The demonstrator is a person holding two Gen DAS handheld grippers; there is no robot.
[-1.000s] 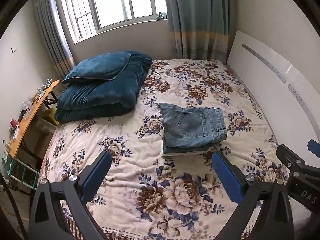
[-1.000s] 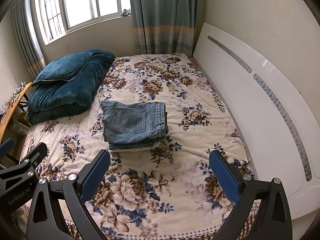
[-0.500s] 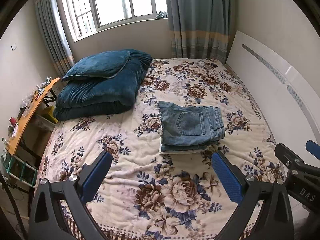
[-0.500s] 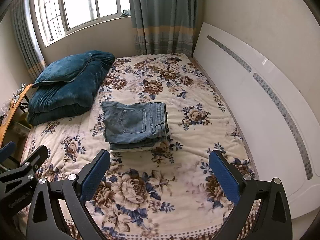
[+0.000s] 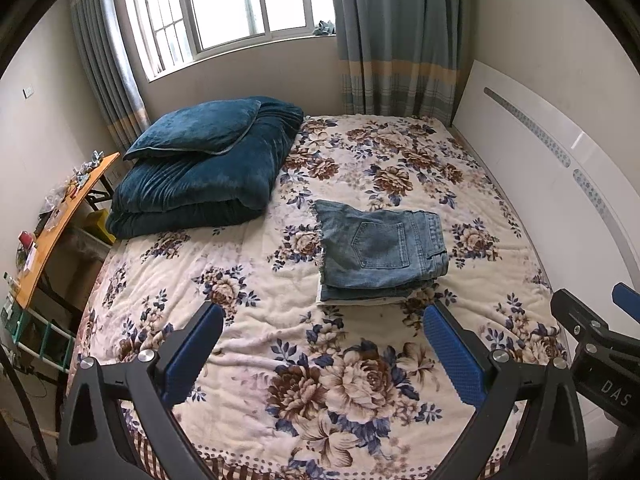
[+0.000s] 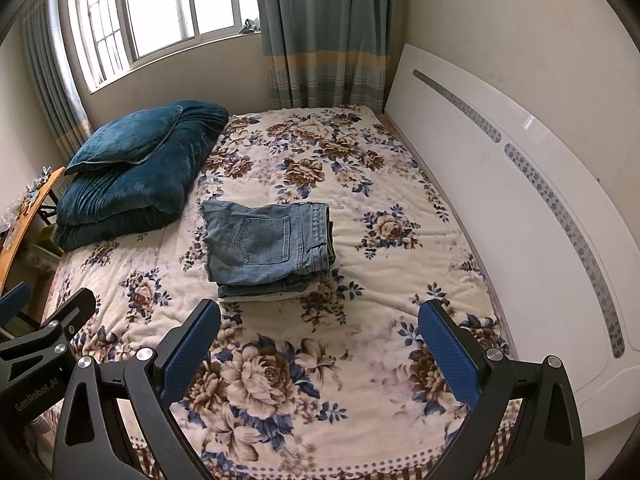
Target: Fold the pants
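Blue denim pants point(image 5: 380, 254) lie folded into a compact stack, back pocket up, in the middle of the floral bed point(image 5: 304, 360); they also show in the right wrist view point(image 6: 272, 250). My left gripper point(image 5: 322, 320) is open and empty, held above the near part of the bed, short of the pants. My right gripper point(image 6: 318, 314) is open and empty too, at a similar distance. Each gripper shows at the edge of the other's view.
A dark blue folded duvet with a pillow point(image 5: 208, 164) lies at the bed's far left. A white headboard point(image 6: 520, 208) runs along the right. An orange side table point(image 5: 52, 228) with clutter stands at the left. A window and curtains point(image 5: 396, 36) are behind.
Both grippers have drawn back slightly from the bed, so the pants look a bit farther and more of the near edge shows. The pants have not moved.
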